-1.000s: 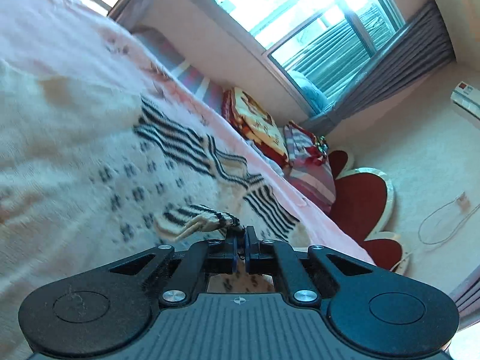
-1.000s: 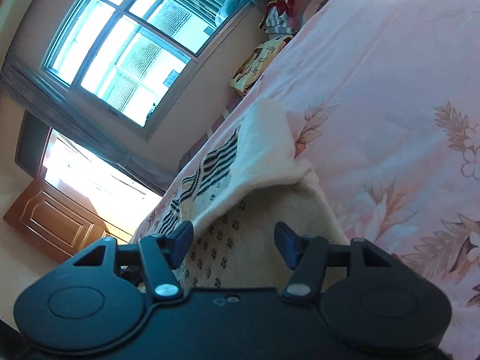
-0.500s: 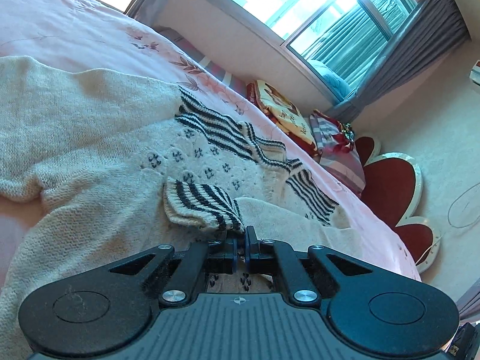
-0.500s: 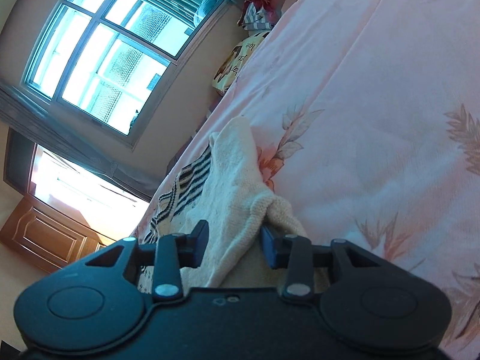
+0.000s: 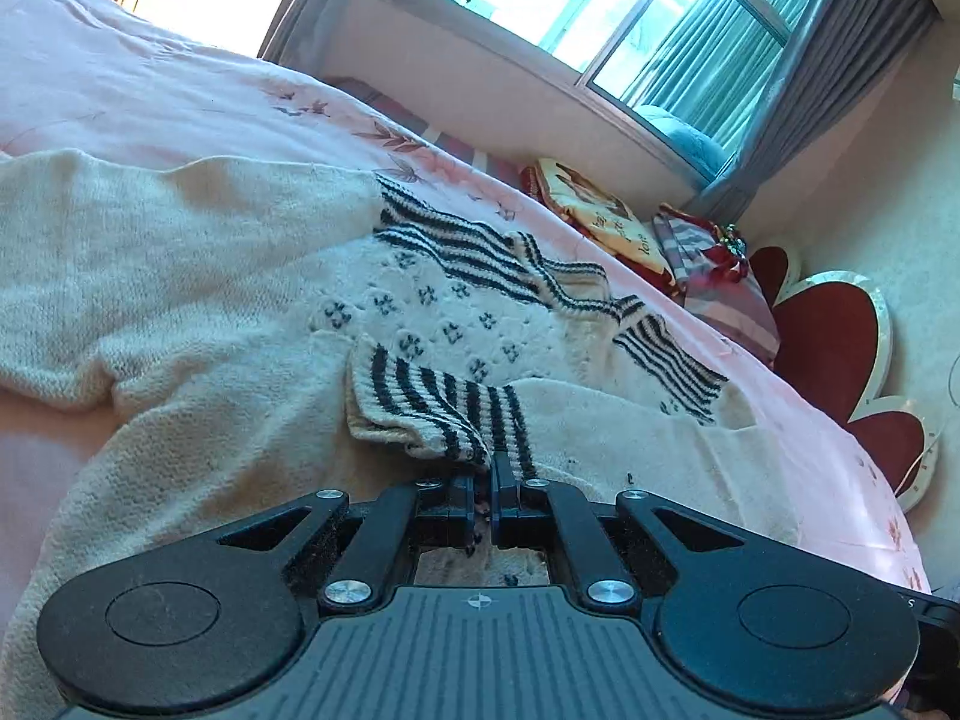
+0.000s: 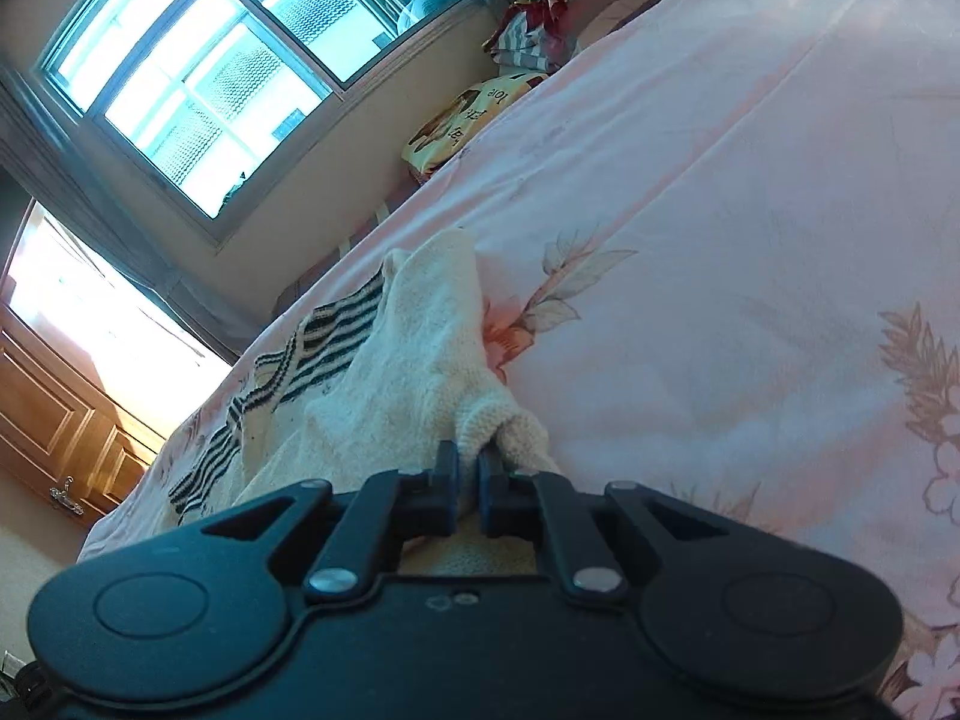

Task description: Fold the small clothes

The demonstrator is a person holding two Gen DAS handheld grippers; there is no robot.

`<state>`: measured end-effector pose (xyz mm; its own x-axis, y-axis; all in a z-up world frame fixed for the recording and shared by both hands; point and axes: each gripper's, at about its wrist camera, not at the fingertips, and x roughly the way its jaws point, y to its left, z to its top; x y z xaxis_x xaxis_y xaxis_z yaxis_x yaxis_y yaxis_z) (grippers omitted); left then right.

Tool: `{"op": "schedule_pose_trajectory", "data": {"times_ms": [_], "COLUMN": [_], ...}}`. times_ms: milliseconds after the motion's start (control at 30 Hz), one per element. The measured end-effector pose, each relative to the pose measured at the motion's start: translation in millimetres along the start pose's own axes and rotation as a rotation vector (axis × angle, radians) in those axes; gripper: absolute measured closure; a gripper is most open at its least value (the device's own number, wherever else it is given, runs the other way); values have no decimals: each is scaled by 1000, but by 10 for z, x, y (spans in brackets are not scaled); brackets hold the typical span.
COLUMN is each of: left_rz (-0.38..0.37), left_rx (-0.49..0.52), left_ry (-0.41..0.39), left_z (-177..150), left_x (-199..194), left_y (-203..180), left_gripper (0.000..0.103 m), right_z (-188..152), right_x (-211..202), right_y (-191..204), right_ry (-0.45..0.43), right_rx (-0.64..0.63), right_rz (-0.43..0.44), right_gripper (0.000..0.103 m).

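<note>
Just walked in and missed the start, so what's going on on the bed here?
A person is folding a cream knit sweater with black stripes on a bed covered by a pink floral sheet, using a handheld gripper in each hand. The left gripper is shut on the sweater's striped cuff, which lies over the sweater body. The right gripper is shut on a bunched plain cream edge of the sweater. The fold is not finished; the sweater lies rumpled.
</note>
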<state>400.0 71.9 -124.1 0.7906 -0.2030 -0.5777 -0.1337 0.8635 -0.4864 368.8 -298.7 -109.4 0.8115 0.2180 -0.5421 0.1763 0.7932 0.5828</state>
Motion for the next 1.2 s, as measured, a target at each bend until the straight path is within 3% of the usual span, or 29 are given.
{"op": "schedule_pose_trajectory", "data": {"times_ms": [433,500,633,700,767,800,900,1000,1067,1133,1200], "left_rz": [-13,-20,-96,-65,45,60,60,82,160,182,185], "left_rx": [16,52,162,207,217,194,198,156,149,212,312], "left_ry": [15,-20,-187,-152,-8,24,36,25,-63,-83,-63], "left_z": [28,61,172,195,169,139,153,161,147,207,228], "left_x": [53,1,-239,-180,38,92,-5,-225,-430,-446,-318], "left_y": [0,-46,-199,-223,-155,-88,-91,-6,31,-37,-219], "left_gripper": [98,98,98,98,98,98,96,82,60,39,39], "right_z": [10,12,-6,-24,-27,-25,14,103,195,260,289], "right_x": [-7,-17,-55,-31,-34,-44,-141,-299,-313,-253,-142], "right_y": [-25,-21,-37,-64,-82,-91,-111,-94,-93,-45,50], "right_ry": [2,-2,-19,-11,-8,-6,-16,-66,-77,-73,-60], "right_rx": [-13,-15,-9,-3,7,13,22,-20,-44,-94,-162], "right_rz": [3,5,27,27,35,41,61,53,43,26,24], "right_gripper": [96,96,96,95,96,96,89,85,88,90,91]}}
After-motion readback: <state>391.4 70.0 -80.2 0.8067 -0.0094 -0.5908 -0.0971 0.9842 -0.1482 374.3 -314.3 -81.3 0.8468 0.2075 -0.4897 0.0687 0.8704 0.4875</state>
